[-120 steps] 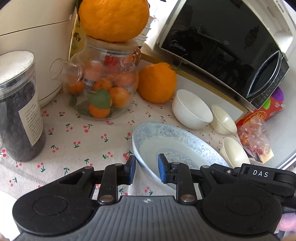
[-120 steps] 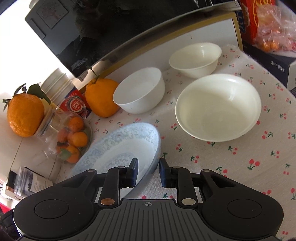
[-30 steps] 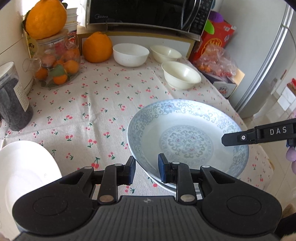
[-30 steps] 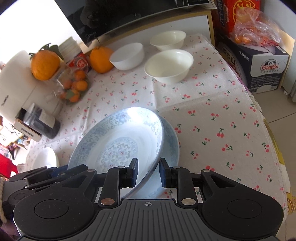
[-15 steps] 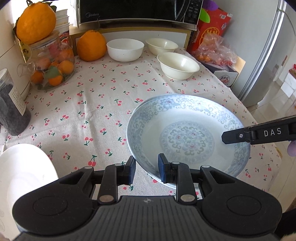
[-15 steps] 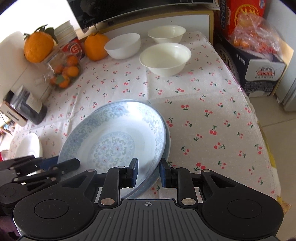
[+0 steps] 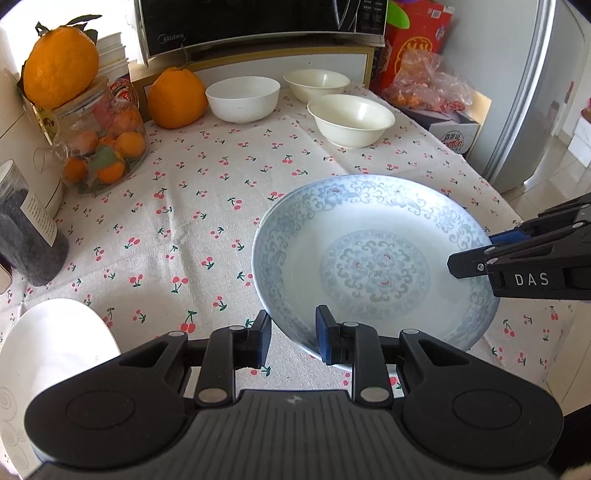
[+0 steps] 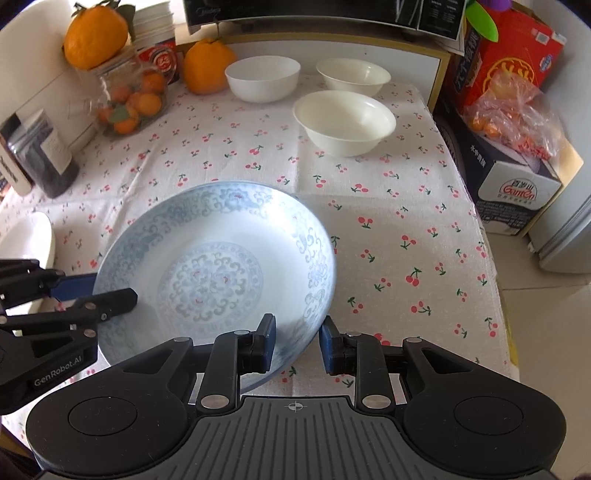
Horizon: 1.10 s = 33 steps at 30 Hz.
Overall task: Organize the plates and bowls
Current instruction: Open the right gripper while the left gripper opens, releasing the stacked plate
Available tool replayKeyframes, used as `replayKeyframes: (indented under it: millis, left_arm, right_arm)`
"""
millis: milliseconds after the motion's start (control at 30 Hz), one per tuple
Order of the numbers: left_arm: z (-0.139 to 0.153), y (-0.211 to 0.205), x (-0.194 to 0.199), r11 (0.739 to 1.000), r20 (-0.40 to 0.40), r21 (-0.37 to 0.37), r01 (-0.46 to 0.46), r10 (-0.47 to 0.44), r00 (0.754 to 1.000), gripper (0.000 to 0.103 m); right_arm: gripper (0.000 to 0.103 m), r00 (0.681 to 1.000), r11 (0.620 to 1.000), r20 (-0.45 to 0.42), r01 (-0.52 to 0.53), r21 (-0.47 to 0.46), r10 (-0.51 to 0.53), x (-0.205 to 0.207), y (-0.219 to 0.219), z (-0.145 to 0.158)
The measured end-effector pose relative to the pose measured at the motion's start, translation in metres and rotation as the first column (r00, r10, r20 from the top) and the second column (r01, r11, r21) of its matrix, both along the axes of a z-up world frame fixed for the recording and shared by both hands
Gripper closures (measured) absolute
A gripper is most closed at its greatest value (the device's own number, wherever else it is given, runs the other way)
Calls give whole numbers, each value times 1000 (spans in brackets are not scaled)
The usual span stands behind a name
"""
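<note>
Both tools released, blue patterned plate (image 7: 373,258) now lying flat on stack

My left wrist camera looked down from the plate's (image 7: 373,266) near-left edge toward the microwave (image 7: 258,22). My right camera faced likewise from the plate's (image 8: 218,266) near-right edge. Both sat close and shared plate, bowls (image 7: 351,120) (image 8: 345,122) and tablecloth (image 7: 177,206).

The plate (image 7: 373,266) is patterned with pale blue scrollwork on white, red flecks at its centre. The bench (image 7: 192,206) is covered in cream cloth printed with red cherries. The three bowls (image 7: 351,120) are plain cream-white. Both claws (image 7: 291,338) are black with blue pads (image 7: 325,339).
</note>
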<state>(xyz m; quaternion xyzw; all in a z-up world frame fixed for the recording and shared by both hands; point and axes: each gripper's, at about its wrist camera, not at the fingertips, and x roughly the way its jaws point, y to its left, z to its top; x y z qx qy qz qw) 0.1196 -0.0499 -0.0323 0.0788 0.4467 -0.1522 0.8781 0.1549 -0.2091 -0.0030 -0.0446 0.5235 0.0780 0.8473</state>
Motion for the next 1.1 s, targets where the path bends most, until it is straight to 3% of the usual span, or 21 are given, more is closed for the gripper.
replayKeyframes:
  millis: [400, 733, 833, 900, 1100]
  left_arm:
    - [-1, -9, -4, 997, 25, 69, 24, -26, 999, 80]
    - [0, -9, -4, 997, 24, 77, 30, -32, 999, 79]
    - [1, -8, -2, 997, 21, 70, 33, -35, 999, 77]
    - [3, -6, -1, 998, 16, 51, 31, -31, 999, 73]
    - [9, 1, 2, 1000, 8, -6, 6, -6, 1000, 45]
  right_arm:
    - [76, 997, 990, 22, -72, -123, 75, -3, 14, -8]
    - [73, 996, 985, 16, -89, -146, 92, -3, 18, -10]
    - [69, 995, 984, 9, -100, -147, 102, -3, 19, -10]
    - [50, 994, 984, 16, -102, -147, 105, -3, 19, -9]
    - [35, 996, 990, 29, -83, -115, 86, 0, 14, 0]
